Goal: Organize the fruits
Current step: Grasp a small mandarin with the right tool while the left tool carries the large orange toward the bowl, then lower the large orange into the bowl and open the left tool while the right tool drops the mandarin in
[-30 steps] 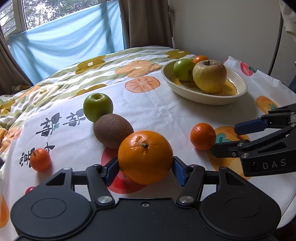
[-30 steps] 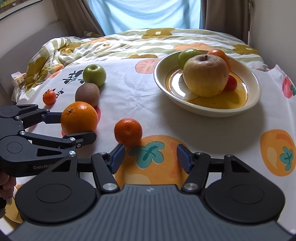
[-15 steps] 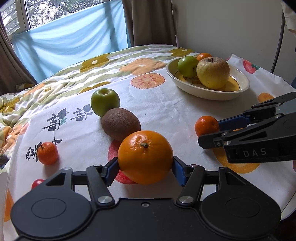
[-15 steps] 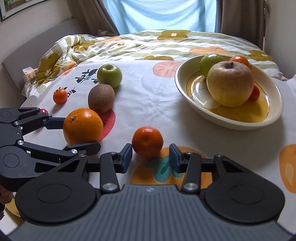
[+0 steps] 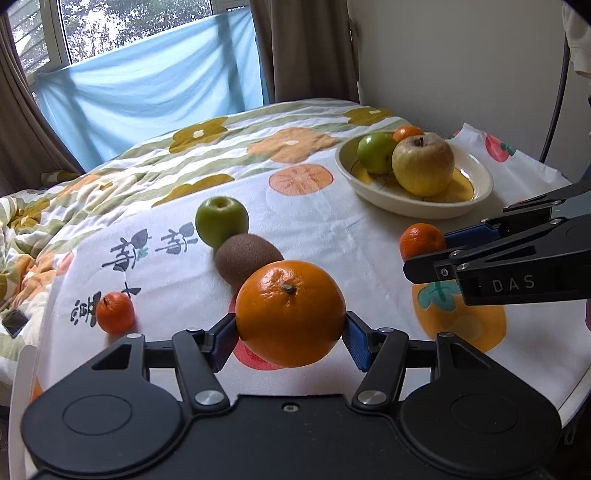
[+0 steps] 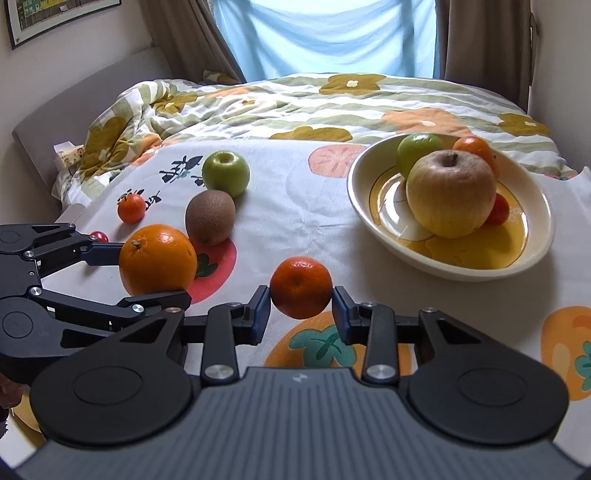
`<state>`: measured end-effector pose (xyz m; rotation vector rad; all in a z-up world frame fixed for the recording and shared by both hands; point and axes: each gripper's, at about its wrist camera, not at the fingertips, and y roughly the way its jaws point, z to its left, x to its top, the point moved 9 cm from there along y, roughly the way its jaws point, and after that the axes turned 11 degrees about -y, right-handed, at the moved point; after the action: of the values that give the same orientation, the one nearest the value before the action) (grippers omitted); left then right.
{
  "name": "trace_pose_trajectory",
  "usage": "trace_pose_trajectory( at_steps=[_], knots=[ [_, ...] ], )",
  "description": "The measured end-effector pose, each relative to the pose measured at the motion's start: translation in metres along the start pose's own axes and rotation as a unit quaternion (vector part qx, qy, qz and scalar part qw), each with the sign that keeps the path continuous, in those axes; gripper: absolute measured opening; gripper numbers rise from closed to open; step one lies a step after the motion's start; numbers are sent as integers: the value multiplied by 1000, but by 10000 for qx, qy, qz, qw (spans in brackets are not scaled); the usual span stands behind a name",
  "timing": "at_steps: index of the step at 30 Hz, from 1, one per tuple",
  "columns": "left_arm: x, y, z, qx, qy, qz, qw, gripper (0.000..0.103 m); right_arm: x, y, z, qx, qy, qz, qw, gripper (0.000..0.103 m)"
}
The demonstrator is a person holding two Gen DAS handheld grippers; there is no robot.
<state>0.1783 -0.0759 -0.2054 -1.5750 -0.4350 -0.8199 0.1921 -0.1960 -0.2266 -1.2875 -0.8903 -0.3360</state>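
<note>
Sitting low in the frame's centre, the mandarin (image 6: 300, 287) is pinched by the right claw (image 6: 300, 308), whose jaws have just been closing on it. Lower left, the left claw (image 6: 147, 273) grips the orange (image 6: 158, 259). Upper right stands the bowl (image 6: 532, 258) of apples.

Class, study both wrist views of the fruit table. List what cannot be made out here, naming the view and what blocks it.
- Small red fruit in the bowl: right wrist view, mostly behind the yellow apple; kind unclear.
- Tiny red thing: right wrist view, partly behind the left tool.
- Dark flat object: left wrist view, at the left edge, too small to identify.
- Wall picture: right wrist view, cut off by the top edge.
</note>
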Motion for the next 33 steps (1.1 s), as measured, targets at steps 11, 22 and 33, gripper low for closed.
trace_pose_trajectory(
  at_steps=[11, 22, 33],
  knots=[
    [31, -34, -26, -118, -18, -283, 9995, 65, 15, -54, -25, -284, 165, -232, 9992, 51],
    [79, -46, -60, -203, -240, -556, 9980, 65, 29, -101, -74, -519, 278, -397, 9975, 51],
    [125, -20, -93, -176, -239, -569, 9979, 65, 50, -101, -141, -601, 447, -349, 9966, 51]
  ],
)
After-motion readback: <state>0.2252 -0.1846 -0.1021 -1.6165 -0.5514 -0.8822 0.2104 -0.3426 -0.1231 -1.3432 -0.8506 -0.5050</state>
